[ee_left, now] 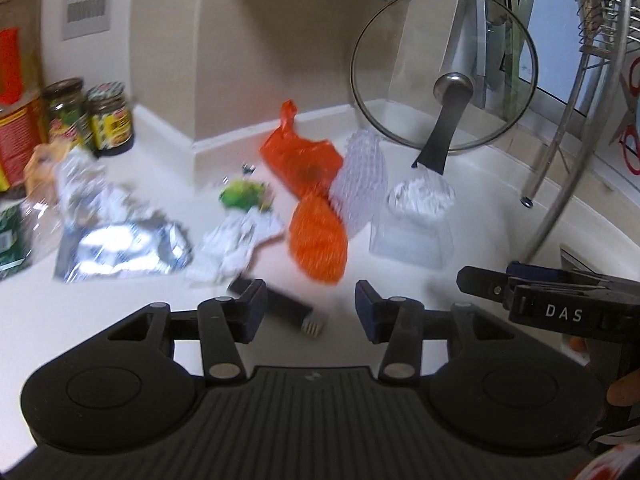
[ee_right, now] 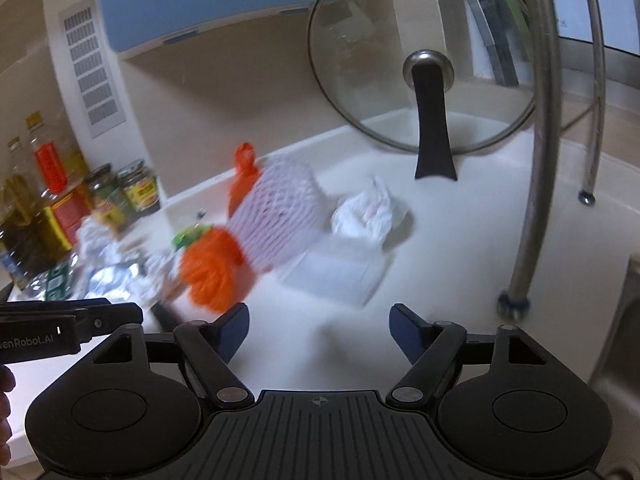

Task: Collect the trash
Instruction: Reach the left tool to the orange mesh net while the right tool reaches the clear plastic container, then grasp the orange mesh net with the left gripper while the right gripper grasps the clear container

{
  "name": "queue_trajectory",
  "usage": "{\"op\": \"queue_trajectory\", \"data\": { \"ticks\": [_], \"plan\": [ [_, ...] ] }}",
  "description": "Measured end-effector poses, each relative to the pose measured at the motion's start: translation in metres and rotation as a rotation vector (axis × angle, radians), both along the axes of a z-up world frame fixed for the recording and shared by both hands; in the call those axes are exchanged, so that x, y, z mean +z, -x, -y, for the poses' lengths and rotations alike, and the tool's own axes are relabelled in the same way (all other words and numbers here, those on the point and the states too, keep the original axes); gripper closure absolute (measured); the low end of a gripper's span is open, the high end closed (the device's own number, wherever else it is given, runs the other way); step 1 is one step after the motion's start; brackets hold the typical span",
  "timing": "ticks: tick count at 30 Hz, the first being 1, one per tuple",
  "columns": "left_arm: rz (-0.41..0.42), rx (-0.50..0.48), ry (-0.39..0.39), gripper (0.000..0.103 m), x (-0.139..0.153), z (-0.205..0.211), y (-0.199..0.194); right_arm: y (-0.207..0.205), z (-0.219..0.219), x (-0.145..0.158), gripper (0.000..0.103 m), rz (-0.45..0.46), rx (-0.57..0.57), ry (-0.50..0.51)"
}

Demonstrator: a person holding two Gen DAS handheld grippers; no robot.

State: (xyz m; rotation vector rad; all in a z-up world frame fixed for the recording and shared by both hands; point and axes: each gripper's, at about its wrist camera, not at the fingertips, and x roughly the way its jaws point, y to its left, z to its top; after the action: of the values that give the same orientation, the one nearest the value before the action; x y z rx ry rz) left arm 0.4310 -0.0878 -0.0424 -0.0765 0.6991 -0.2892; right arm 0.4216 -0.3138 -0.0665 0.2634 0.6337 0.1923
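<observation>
We are holding the left claw (ee_left: 308,308) half apart and the right claw (ee_right: 320,334) wide apart, both gripping nothing, above the white bench (ee_right: 460,240); orange mesh netting (ee_left: 318,240), white foam netting (ee_right: 280,216) and crumpled silver foil (ee_left: 120,248) are lying ahead.

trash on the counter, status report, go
Left hand-held gripper open, empty. Right hand-held gripper open, empty. Orange net, white foam net, crumpled tissue uncollected on counter. Glass lid behind; nothing blocking.
</observation>
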Motion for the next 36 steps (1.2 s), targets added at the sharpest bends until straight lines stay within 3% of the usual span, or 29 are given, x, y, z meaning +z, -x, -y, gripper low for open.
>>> {"op": "queue_trajectory", "data": {
  "ticks": [2,11,20,26,31,36],
  "plan": [
    [0.004,-0.003,-0.011,0.055,-0.001,0.008,-0.014,-0.015,0.004,-0.002,0.016,0.006,-0.002,0.003],
    [0.012,0.001,-0.081,0.051,-0.013,0.031,-0.059,-0.065,0.006,-0.013,0.016,0.019,-0.003,-0.028],
    [0.003,0.008,-0.095,0.051,-0.023,0.037,-0.075,-0.09,0.004,-0.032,0.017,0.021,0.03,-0.013],
    [-0.008,0.006,-0.089,0.052,-0.029,0.038,-0.08,-0.088,0.003,-0.037,0.028,0.017,0.071,-0.011],
    [-0.019,0.002,-0.074,0.067,-0.033,0.037,-0.08,-0.081,0.006,-0.035,0.029,0.007,0.079,-0.024],
    [-0.011,0.001,-0.055,0.075,-0.029,0.033,-0.075,-0.068,0.006,-0.034,0.029,-0.024,0.101,-0.034]
  ]
}}
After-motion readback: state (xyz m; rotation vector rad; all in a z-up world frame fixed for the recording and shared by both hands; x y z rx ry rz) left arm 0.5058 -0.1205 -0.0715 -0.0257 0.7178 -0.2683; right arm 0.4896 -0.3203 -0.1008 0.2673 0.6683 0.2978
